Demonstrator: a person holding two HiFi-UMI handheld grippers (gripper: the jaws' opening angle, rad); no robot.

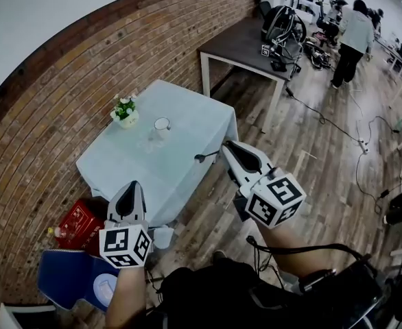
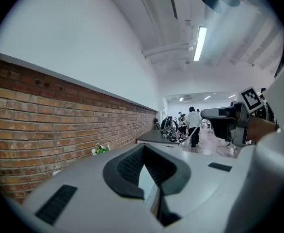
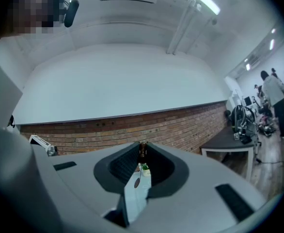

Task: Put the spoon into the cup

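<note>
Right gripper [image 1: 226, 147] clamped on spoon [image 1: 205, 157] handle, bowl end sticking out ahead; cup [image 1: 161, 124] well apart, mid-table. Left gripper [image 1: 132, 186] closed, empty. Spoon looks light, stiff, slim: may pivot between 2 pads, so grip handle firmly
</note>
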